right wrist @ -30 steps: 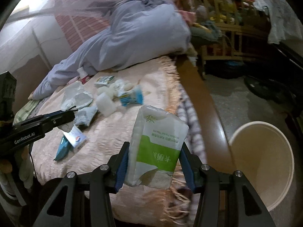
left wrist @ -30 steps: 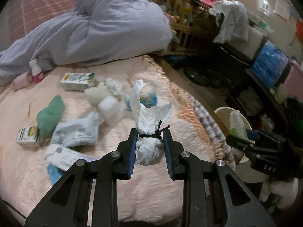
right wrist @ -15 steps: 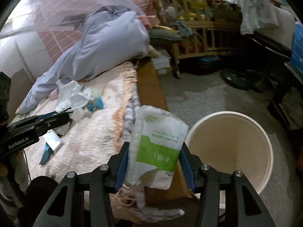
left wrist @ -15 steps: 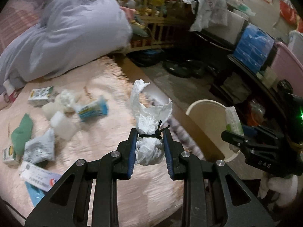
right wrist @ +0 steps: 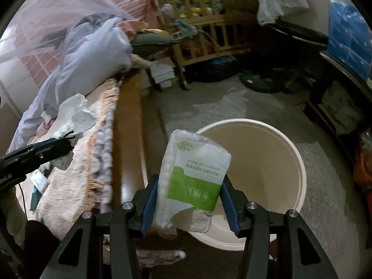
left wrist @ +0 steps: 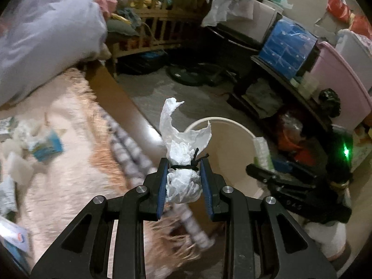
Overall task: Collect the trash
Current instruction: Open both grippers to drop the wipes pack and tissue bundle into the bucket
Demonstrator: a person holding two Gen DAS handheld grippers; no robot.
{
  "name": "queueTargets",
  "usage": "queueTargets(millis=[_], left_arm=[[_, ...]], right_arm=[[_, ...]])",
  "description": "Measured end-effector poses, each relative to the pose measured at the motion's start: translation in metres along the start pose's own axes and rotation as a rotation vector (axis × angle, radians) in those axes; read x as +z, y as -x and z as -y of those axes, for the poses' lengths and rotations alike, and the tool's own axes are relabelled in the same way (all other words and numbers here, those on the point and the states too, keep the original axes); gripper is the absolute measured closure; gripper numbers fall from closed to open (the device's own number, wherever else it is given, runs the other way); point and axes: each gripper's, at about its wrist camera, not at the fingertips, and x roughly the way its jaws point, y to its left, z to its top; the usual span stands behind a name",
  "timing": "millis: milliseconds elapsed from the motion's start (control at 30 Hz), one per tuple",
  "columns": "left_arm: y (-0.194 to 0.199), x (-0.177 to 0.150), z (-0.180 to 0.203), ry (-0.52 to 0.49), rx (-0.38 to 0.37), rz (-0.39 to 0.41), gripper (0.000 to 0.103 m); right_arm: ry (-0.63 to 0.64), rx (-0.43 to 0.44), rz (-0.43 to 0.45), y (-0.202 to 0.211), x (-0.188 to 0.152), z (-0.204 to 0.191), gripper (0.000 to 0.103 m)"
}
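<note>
While both tools hang past the edge of the bed [left wrist: 69, 174], a cream-coloured round bin [right wrist: 300, 162] stands on the grey floor [right wrist: 209, 102] just beside the bed's wooden side rail [right wrist: 127, 125]; the part of its inside that shows, pale and smooth, holds nothing I can make out, though the lower part is hidden behind what the tools carry. The left tool [left wrist: 184, 183] is clamped on a white plastic bag [left wrist: 183, 186] knotted with a black tie, its loose top standing up in front of the bin's rim. The right tool [right wrist: 189, 205] is clamped on a green-and-white pack of pocket tissues [right wrist: 193, 181], held upright over the near rim of the bin. More trash lies back on the bed's peach-coloured fringed cover: a small blue-and-white carton [left wrist: 46, 145], some white crumpled pieces [left wrist: 16, 165] and flat packets at the left edge, all blurred. A bundle of pale blue bedding [left wrist: 46, 34] is heaped at the far end of the bed. Beyond it stands a wooden crib [right wrist: 209, 28] full of toys and cloth, with a white plastic bag draped over furniture near it. Along the far side of the room sit a blue box [left wrist: 288, 46] on a dark shelf and a pink tub [left wrist: 337, 81]. A dark fan base [right wrist: 262, 81] rests on the floor.
</note>
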Motion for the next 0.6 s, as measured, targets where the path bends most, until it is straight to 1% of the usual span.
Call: queueTargets(millis=[333,400,467,500,567,600], left_arm=[[-0.035,0.010,0.028,-0.011,-0.059,-0.028,0.077],[-0.041,0.010,0.033,-0.011,-0.063,-0.033,0.074],[-0.045,0.011,0.035,-0.008,-0.068,-0.036,0.065],[-0.046,0.011,0.036,-0.003,-0.074,-0.037,0.063],[-0.046,0.013,0.035,0.005,-0.085,-0.033,0.054],[-0.046,0.013,0.034,0.008,-0.087,-0.030,0.053]], right_arm=[[-0.085,-0.029,-0.011,-0.010,-0.005,0.034,0.053],[-0.094,-0.034,-0.008,-0.012,-0.006,0.037,0.053],[-0.106,-0.045,-0.006,-0.014,-0.007,0.041,0.051],[-0.113,-0.053,-0.003,-0.014,-0.007,0.043,0.051],[-0.126,-0.057,-0.001,-0.016,-0.006,0.046,0.050],[-0.133,-0.058,-0.001,-0.017,-0.006,0.048,0.050]])
